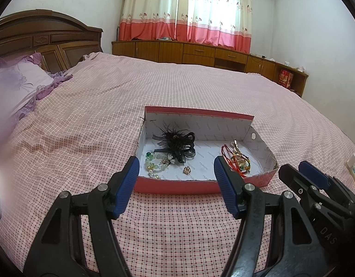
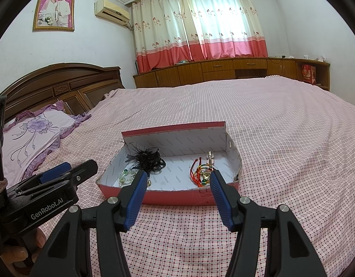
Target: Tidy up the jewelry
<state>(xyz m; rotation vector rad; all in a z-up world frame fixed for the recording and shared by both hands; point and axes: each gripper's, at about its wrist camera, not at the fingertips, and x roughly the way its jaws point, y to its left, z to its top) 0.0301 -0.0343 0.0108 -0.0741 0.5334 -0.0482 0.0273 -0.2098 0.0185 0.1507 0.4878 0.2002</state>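
Observation:
An open red cardboard box [image 1: 177,185] [image 2: 172,196] with a white inside lies on the bed. In it lie a black feather hair bow [image 1: 177,142] [image 2: 146,158], a green and white bead bracelet [image 1: 154,164] [image 2: 126,176], a small gold charm [image 1: 187,170], and red and gold cord bracelets [image 1: 237,159] [image 2: 201,172] beside a gold hair clip [image 1: 235,144] [image 2: 210,155]. My left gripper [image 1: 176,164] is open and empty just in front of the box. My right gripper [image 2: 178,177] is open and empty, also in front of the box.
The box sits on a pink checked bedspread [image 1: 177,230] [image 2: 281,138]. A purple pillow [image 1: 13,80] [image 2: 36,133] and wooden headboard [image 1: 45,39] are at the left. Wooden cabinets [image 1: 200,53] line the far wall. A power strip [image 1: 354,164] lies at the right.

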